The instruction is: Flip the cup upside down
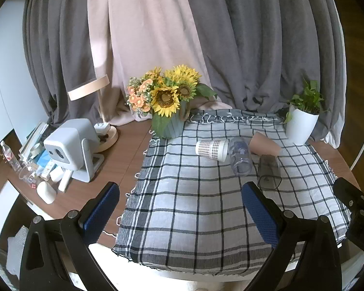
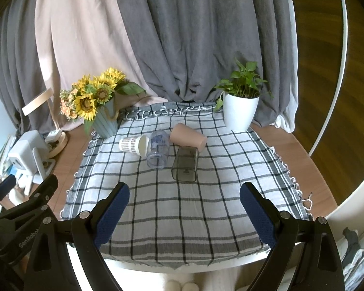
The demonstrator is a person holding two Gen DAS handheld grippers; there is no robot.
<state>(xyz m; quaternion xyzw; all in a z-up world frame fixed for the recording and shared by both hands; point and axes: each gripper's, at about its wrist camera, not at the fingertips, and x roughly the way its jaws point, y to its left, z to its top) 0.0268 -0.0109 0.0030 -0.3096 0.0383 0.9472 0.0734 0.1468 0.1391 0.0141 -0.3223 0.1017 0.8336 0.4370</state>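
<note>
Hovering above the near edge of the checked cloth, the left gripper and right gripper both hold their jaws wide apart, empty. Mid-cloth lie four cups on their sides: smoky square cup, clear printed cup, checked paper cup, pink cup. Beyond the cloth stand one sunflower vase and one potted plant.

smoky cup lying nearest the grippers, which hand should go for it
Right, probably. In the right wrist view the smoky cup lies between the open right gripper fingers, slightly ahead. From the left gripper it sits off past the right finger, and the clear cup is closer.
</note>
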